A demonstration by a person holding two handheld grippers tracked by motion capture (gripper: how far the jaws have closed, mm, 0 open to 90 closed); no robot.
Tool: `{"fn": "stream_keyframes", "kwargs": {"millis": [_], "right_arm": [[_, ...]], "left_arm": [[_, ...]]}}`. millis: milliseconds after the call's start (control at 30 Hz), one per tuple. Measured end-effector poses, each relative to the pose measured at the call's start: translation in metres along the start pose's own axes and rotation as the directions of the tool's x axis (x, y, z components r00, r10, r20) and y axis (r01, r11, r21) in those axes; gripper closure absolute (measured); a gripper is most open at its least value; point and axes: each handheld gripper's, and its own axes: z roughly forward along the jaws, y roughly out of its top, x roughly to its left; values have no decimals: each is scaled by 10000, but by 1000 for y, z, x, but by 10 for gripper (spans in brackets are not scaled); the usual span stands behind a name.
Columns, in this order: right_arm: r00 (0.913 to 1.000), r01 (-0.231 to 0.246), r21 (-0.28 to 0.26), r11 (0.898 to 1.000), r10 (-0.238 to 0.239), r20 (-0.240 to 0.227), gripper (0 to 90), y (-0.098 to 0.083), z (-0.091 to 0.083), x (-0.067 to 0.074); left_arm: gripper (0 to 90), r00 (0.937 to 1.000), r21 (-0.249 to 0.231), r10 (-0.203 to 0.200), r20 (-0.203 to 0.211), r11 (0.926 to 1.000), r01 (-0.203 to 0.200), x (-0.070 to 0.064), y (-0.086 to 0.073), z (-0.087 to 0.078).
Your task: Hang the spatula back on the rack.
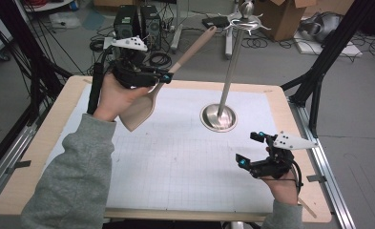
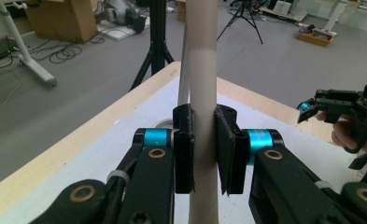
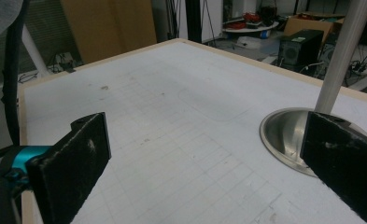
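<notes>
A wooden spatula (image 1: 137, 112) hangs tilted above the table's far left, its broad blade low and its handle (image 2: 203, 56) slanting up and right toward the top of the stand. My left gripper (image 1: 163, 78) is shut on that handle, and in the left gripper view (image 2: 204, 140) both pads press its sides. A metal stand (image 1: 230, 71) with hooks at its top rises from a round base (image 1: 218, 118) at the table's middle back. My right gripper (image 1: 248, 149) hovers low at the front right, open and empty (image 3: 209, 140), with the stand's base (image 3: 284, 135) ahead of it.
A white gridded mat (image 1: 175, 162) covers the wooden table (image 1: 42, 143). Black frame legs (image 1: 318, 71) flank the table on both sides. On the floor beyond are cables, computer towers (image 1: 137, 21) and cardboard boxes (image 1: 283, 16).
</notes>
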Motion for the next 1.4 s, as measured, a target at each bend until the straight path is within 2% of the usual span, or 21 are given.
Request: {"fn": "stream_keyframes", "kwargs": {"millis": [500, 700, 967, 1400], "right_arm": [[9999, -107, -149, 9998, 108, 63, 8, -2, -5, -4], [9999, -151, -98, 9998, 151, 81, 8, -2, -5, -4], [9999, -110, -143, 9998, 111, 109, 8, -2, -5, -5], [9998, -168, -125, 9998, 170, 100, 8, -2, -6, -5]], "left_arm": [[781, 9995, -55, 208, 229, 9998, -207, -5, 12, 9], [781, 9995, -105, 172, 267, 9998, -169, -6, 12, 11], [781, 9991, 79, 267, 329, 9996, -270, -6, 11, 18], [781, 9990, 280, 177, 409, 9994, -189, -5, 8, 33]]}}
